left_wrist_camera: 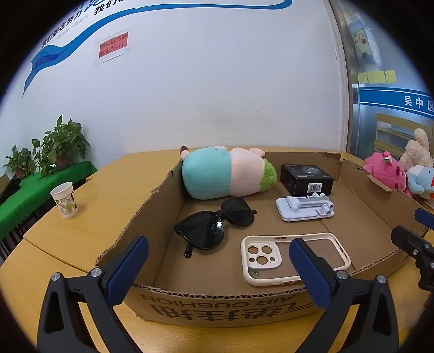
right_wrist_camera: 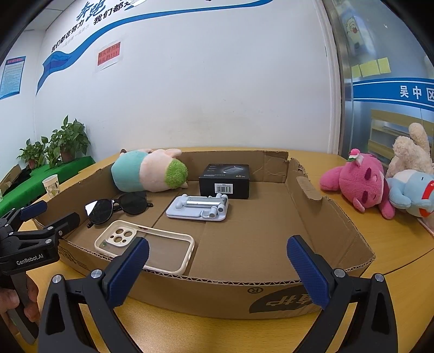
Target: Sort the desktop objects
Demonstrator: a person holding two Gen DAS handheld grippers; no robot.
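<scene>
Beside cardboard box (right_wrist_camera: 312, 187): plush toys (right_wrist_camera: 360, 182), paper cup (left_wrist_camera: 65, 199)

An office or company common room: a white wall (right_wrist_camera: 203, 81) carries a blue slogan banner (right_wrist_camera: 108, 24) with Chinese lettering and a red notice (right_wrist_camera: 109, 53). At far left stand potted plants (right_wrist_camera: 67, 141); at right, a glass partition (right_wrist_camera: 379, 89) bears yellow sticky notes (right_wrist_camera: 370, 67) above the wooden tabletop (right_wrist_camera: 393, 239).

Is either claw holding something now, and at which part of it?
Nothing is held. The left claw and the right claw are both open and empty, near the cardboard box.
</scene>
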